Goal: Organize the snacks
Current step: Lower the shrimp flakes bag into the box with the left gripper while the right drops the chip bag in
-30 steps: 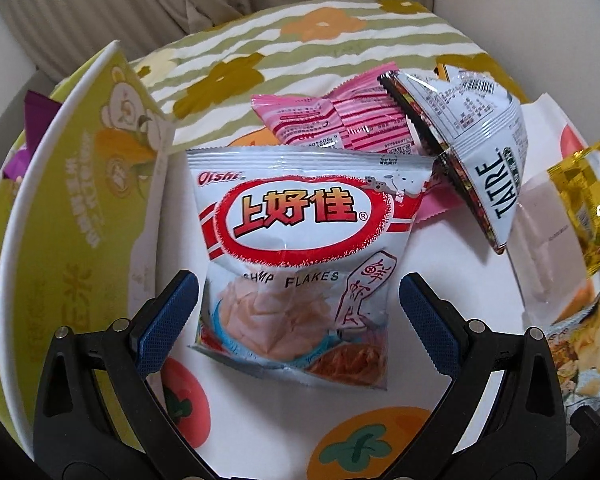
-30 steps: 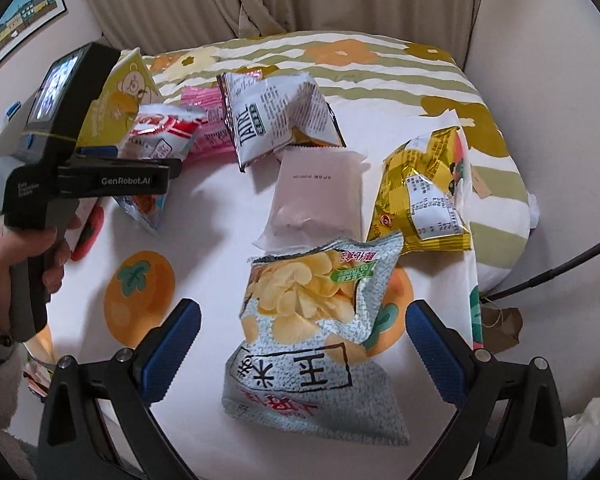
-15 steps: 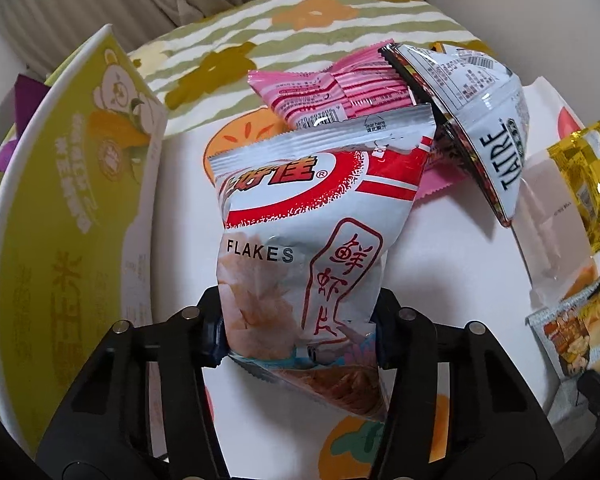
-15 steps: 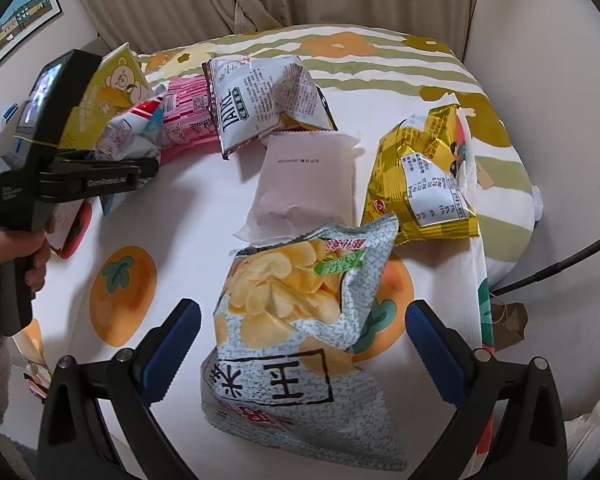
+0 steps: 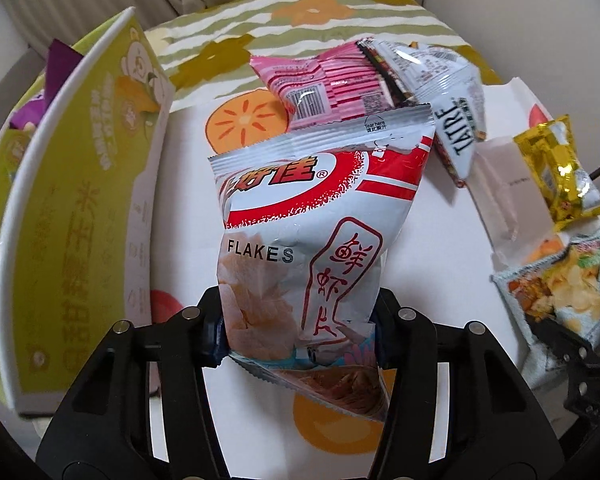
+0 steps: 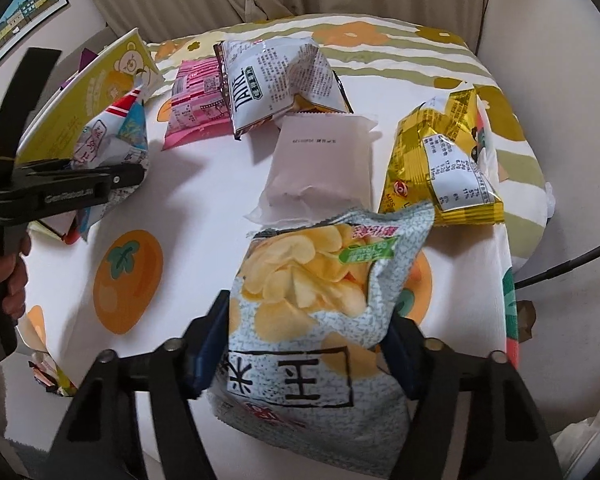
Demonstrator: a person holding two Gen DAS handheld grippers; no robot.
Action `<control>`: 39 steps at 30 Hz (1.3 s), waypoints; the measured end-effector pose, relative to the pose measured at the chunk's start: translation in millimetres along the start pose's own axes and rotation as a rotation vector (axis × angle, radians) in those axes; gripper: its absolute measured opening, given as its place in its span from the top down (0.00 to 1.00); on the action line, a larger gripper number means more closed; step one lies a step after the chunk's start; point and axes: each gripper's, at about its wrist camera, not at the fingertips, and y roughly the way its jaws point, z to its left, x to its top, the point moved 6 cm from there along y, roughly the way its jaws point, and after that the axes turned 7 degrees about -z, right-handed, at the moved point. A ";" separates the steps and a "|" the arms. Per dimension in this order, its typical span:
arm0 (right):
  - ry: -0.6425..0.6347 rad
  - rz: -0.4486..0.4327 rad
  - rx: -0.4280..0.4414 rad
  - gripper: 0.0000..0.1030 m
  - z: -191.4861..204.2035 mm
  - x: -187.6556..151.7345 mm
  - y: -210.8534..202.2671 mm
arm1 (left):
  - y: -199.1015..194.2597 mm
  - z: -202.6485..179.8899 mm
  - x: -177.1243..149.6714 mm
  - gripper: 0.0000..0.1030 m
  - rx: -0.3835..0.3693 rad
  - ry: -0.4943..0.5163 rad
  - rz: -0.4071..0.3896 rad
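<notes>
Foil shrimp flakes bag is clamped low down in the left gripper beside the yellow-green carton, its likely destination, while the right gripper fingers are closing around the potato chip bag on the desk.

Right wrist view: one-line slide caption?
Right gripper closing on the potato chip bag, while the left gripper holds the shrimp flakes bag beside the green box.

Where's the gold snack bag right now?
The gold bag lies on the table's right side in the right wrist view, beside the plain pink packet.
</notes>
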 end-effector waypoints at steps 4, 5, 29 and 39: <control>0.000 -0.007 -0.002 0.49 3.5 0.2 -6.7 | -18.6 -1.7 1.0 0.53 -0.015 -0.004 -0.021; -0.001 -0.011 -0.004 0.50 4.8 1.4 -10.4 | -24.0 -1.6 2.1 0.53 -0.019 -0.007 -0.027; -0.111 -0.271 0.070 0.52 150.1 132.4 -104.3 | -196.0 129.6 68.1 0.53 -0.007 -0.075 -0.340; -0.144 -0.292 0.134 0.52 259.5 175.7 -77.4 | -186.1 250.1 63.4 0.53 0.051 -0.120 -0.306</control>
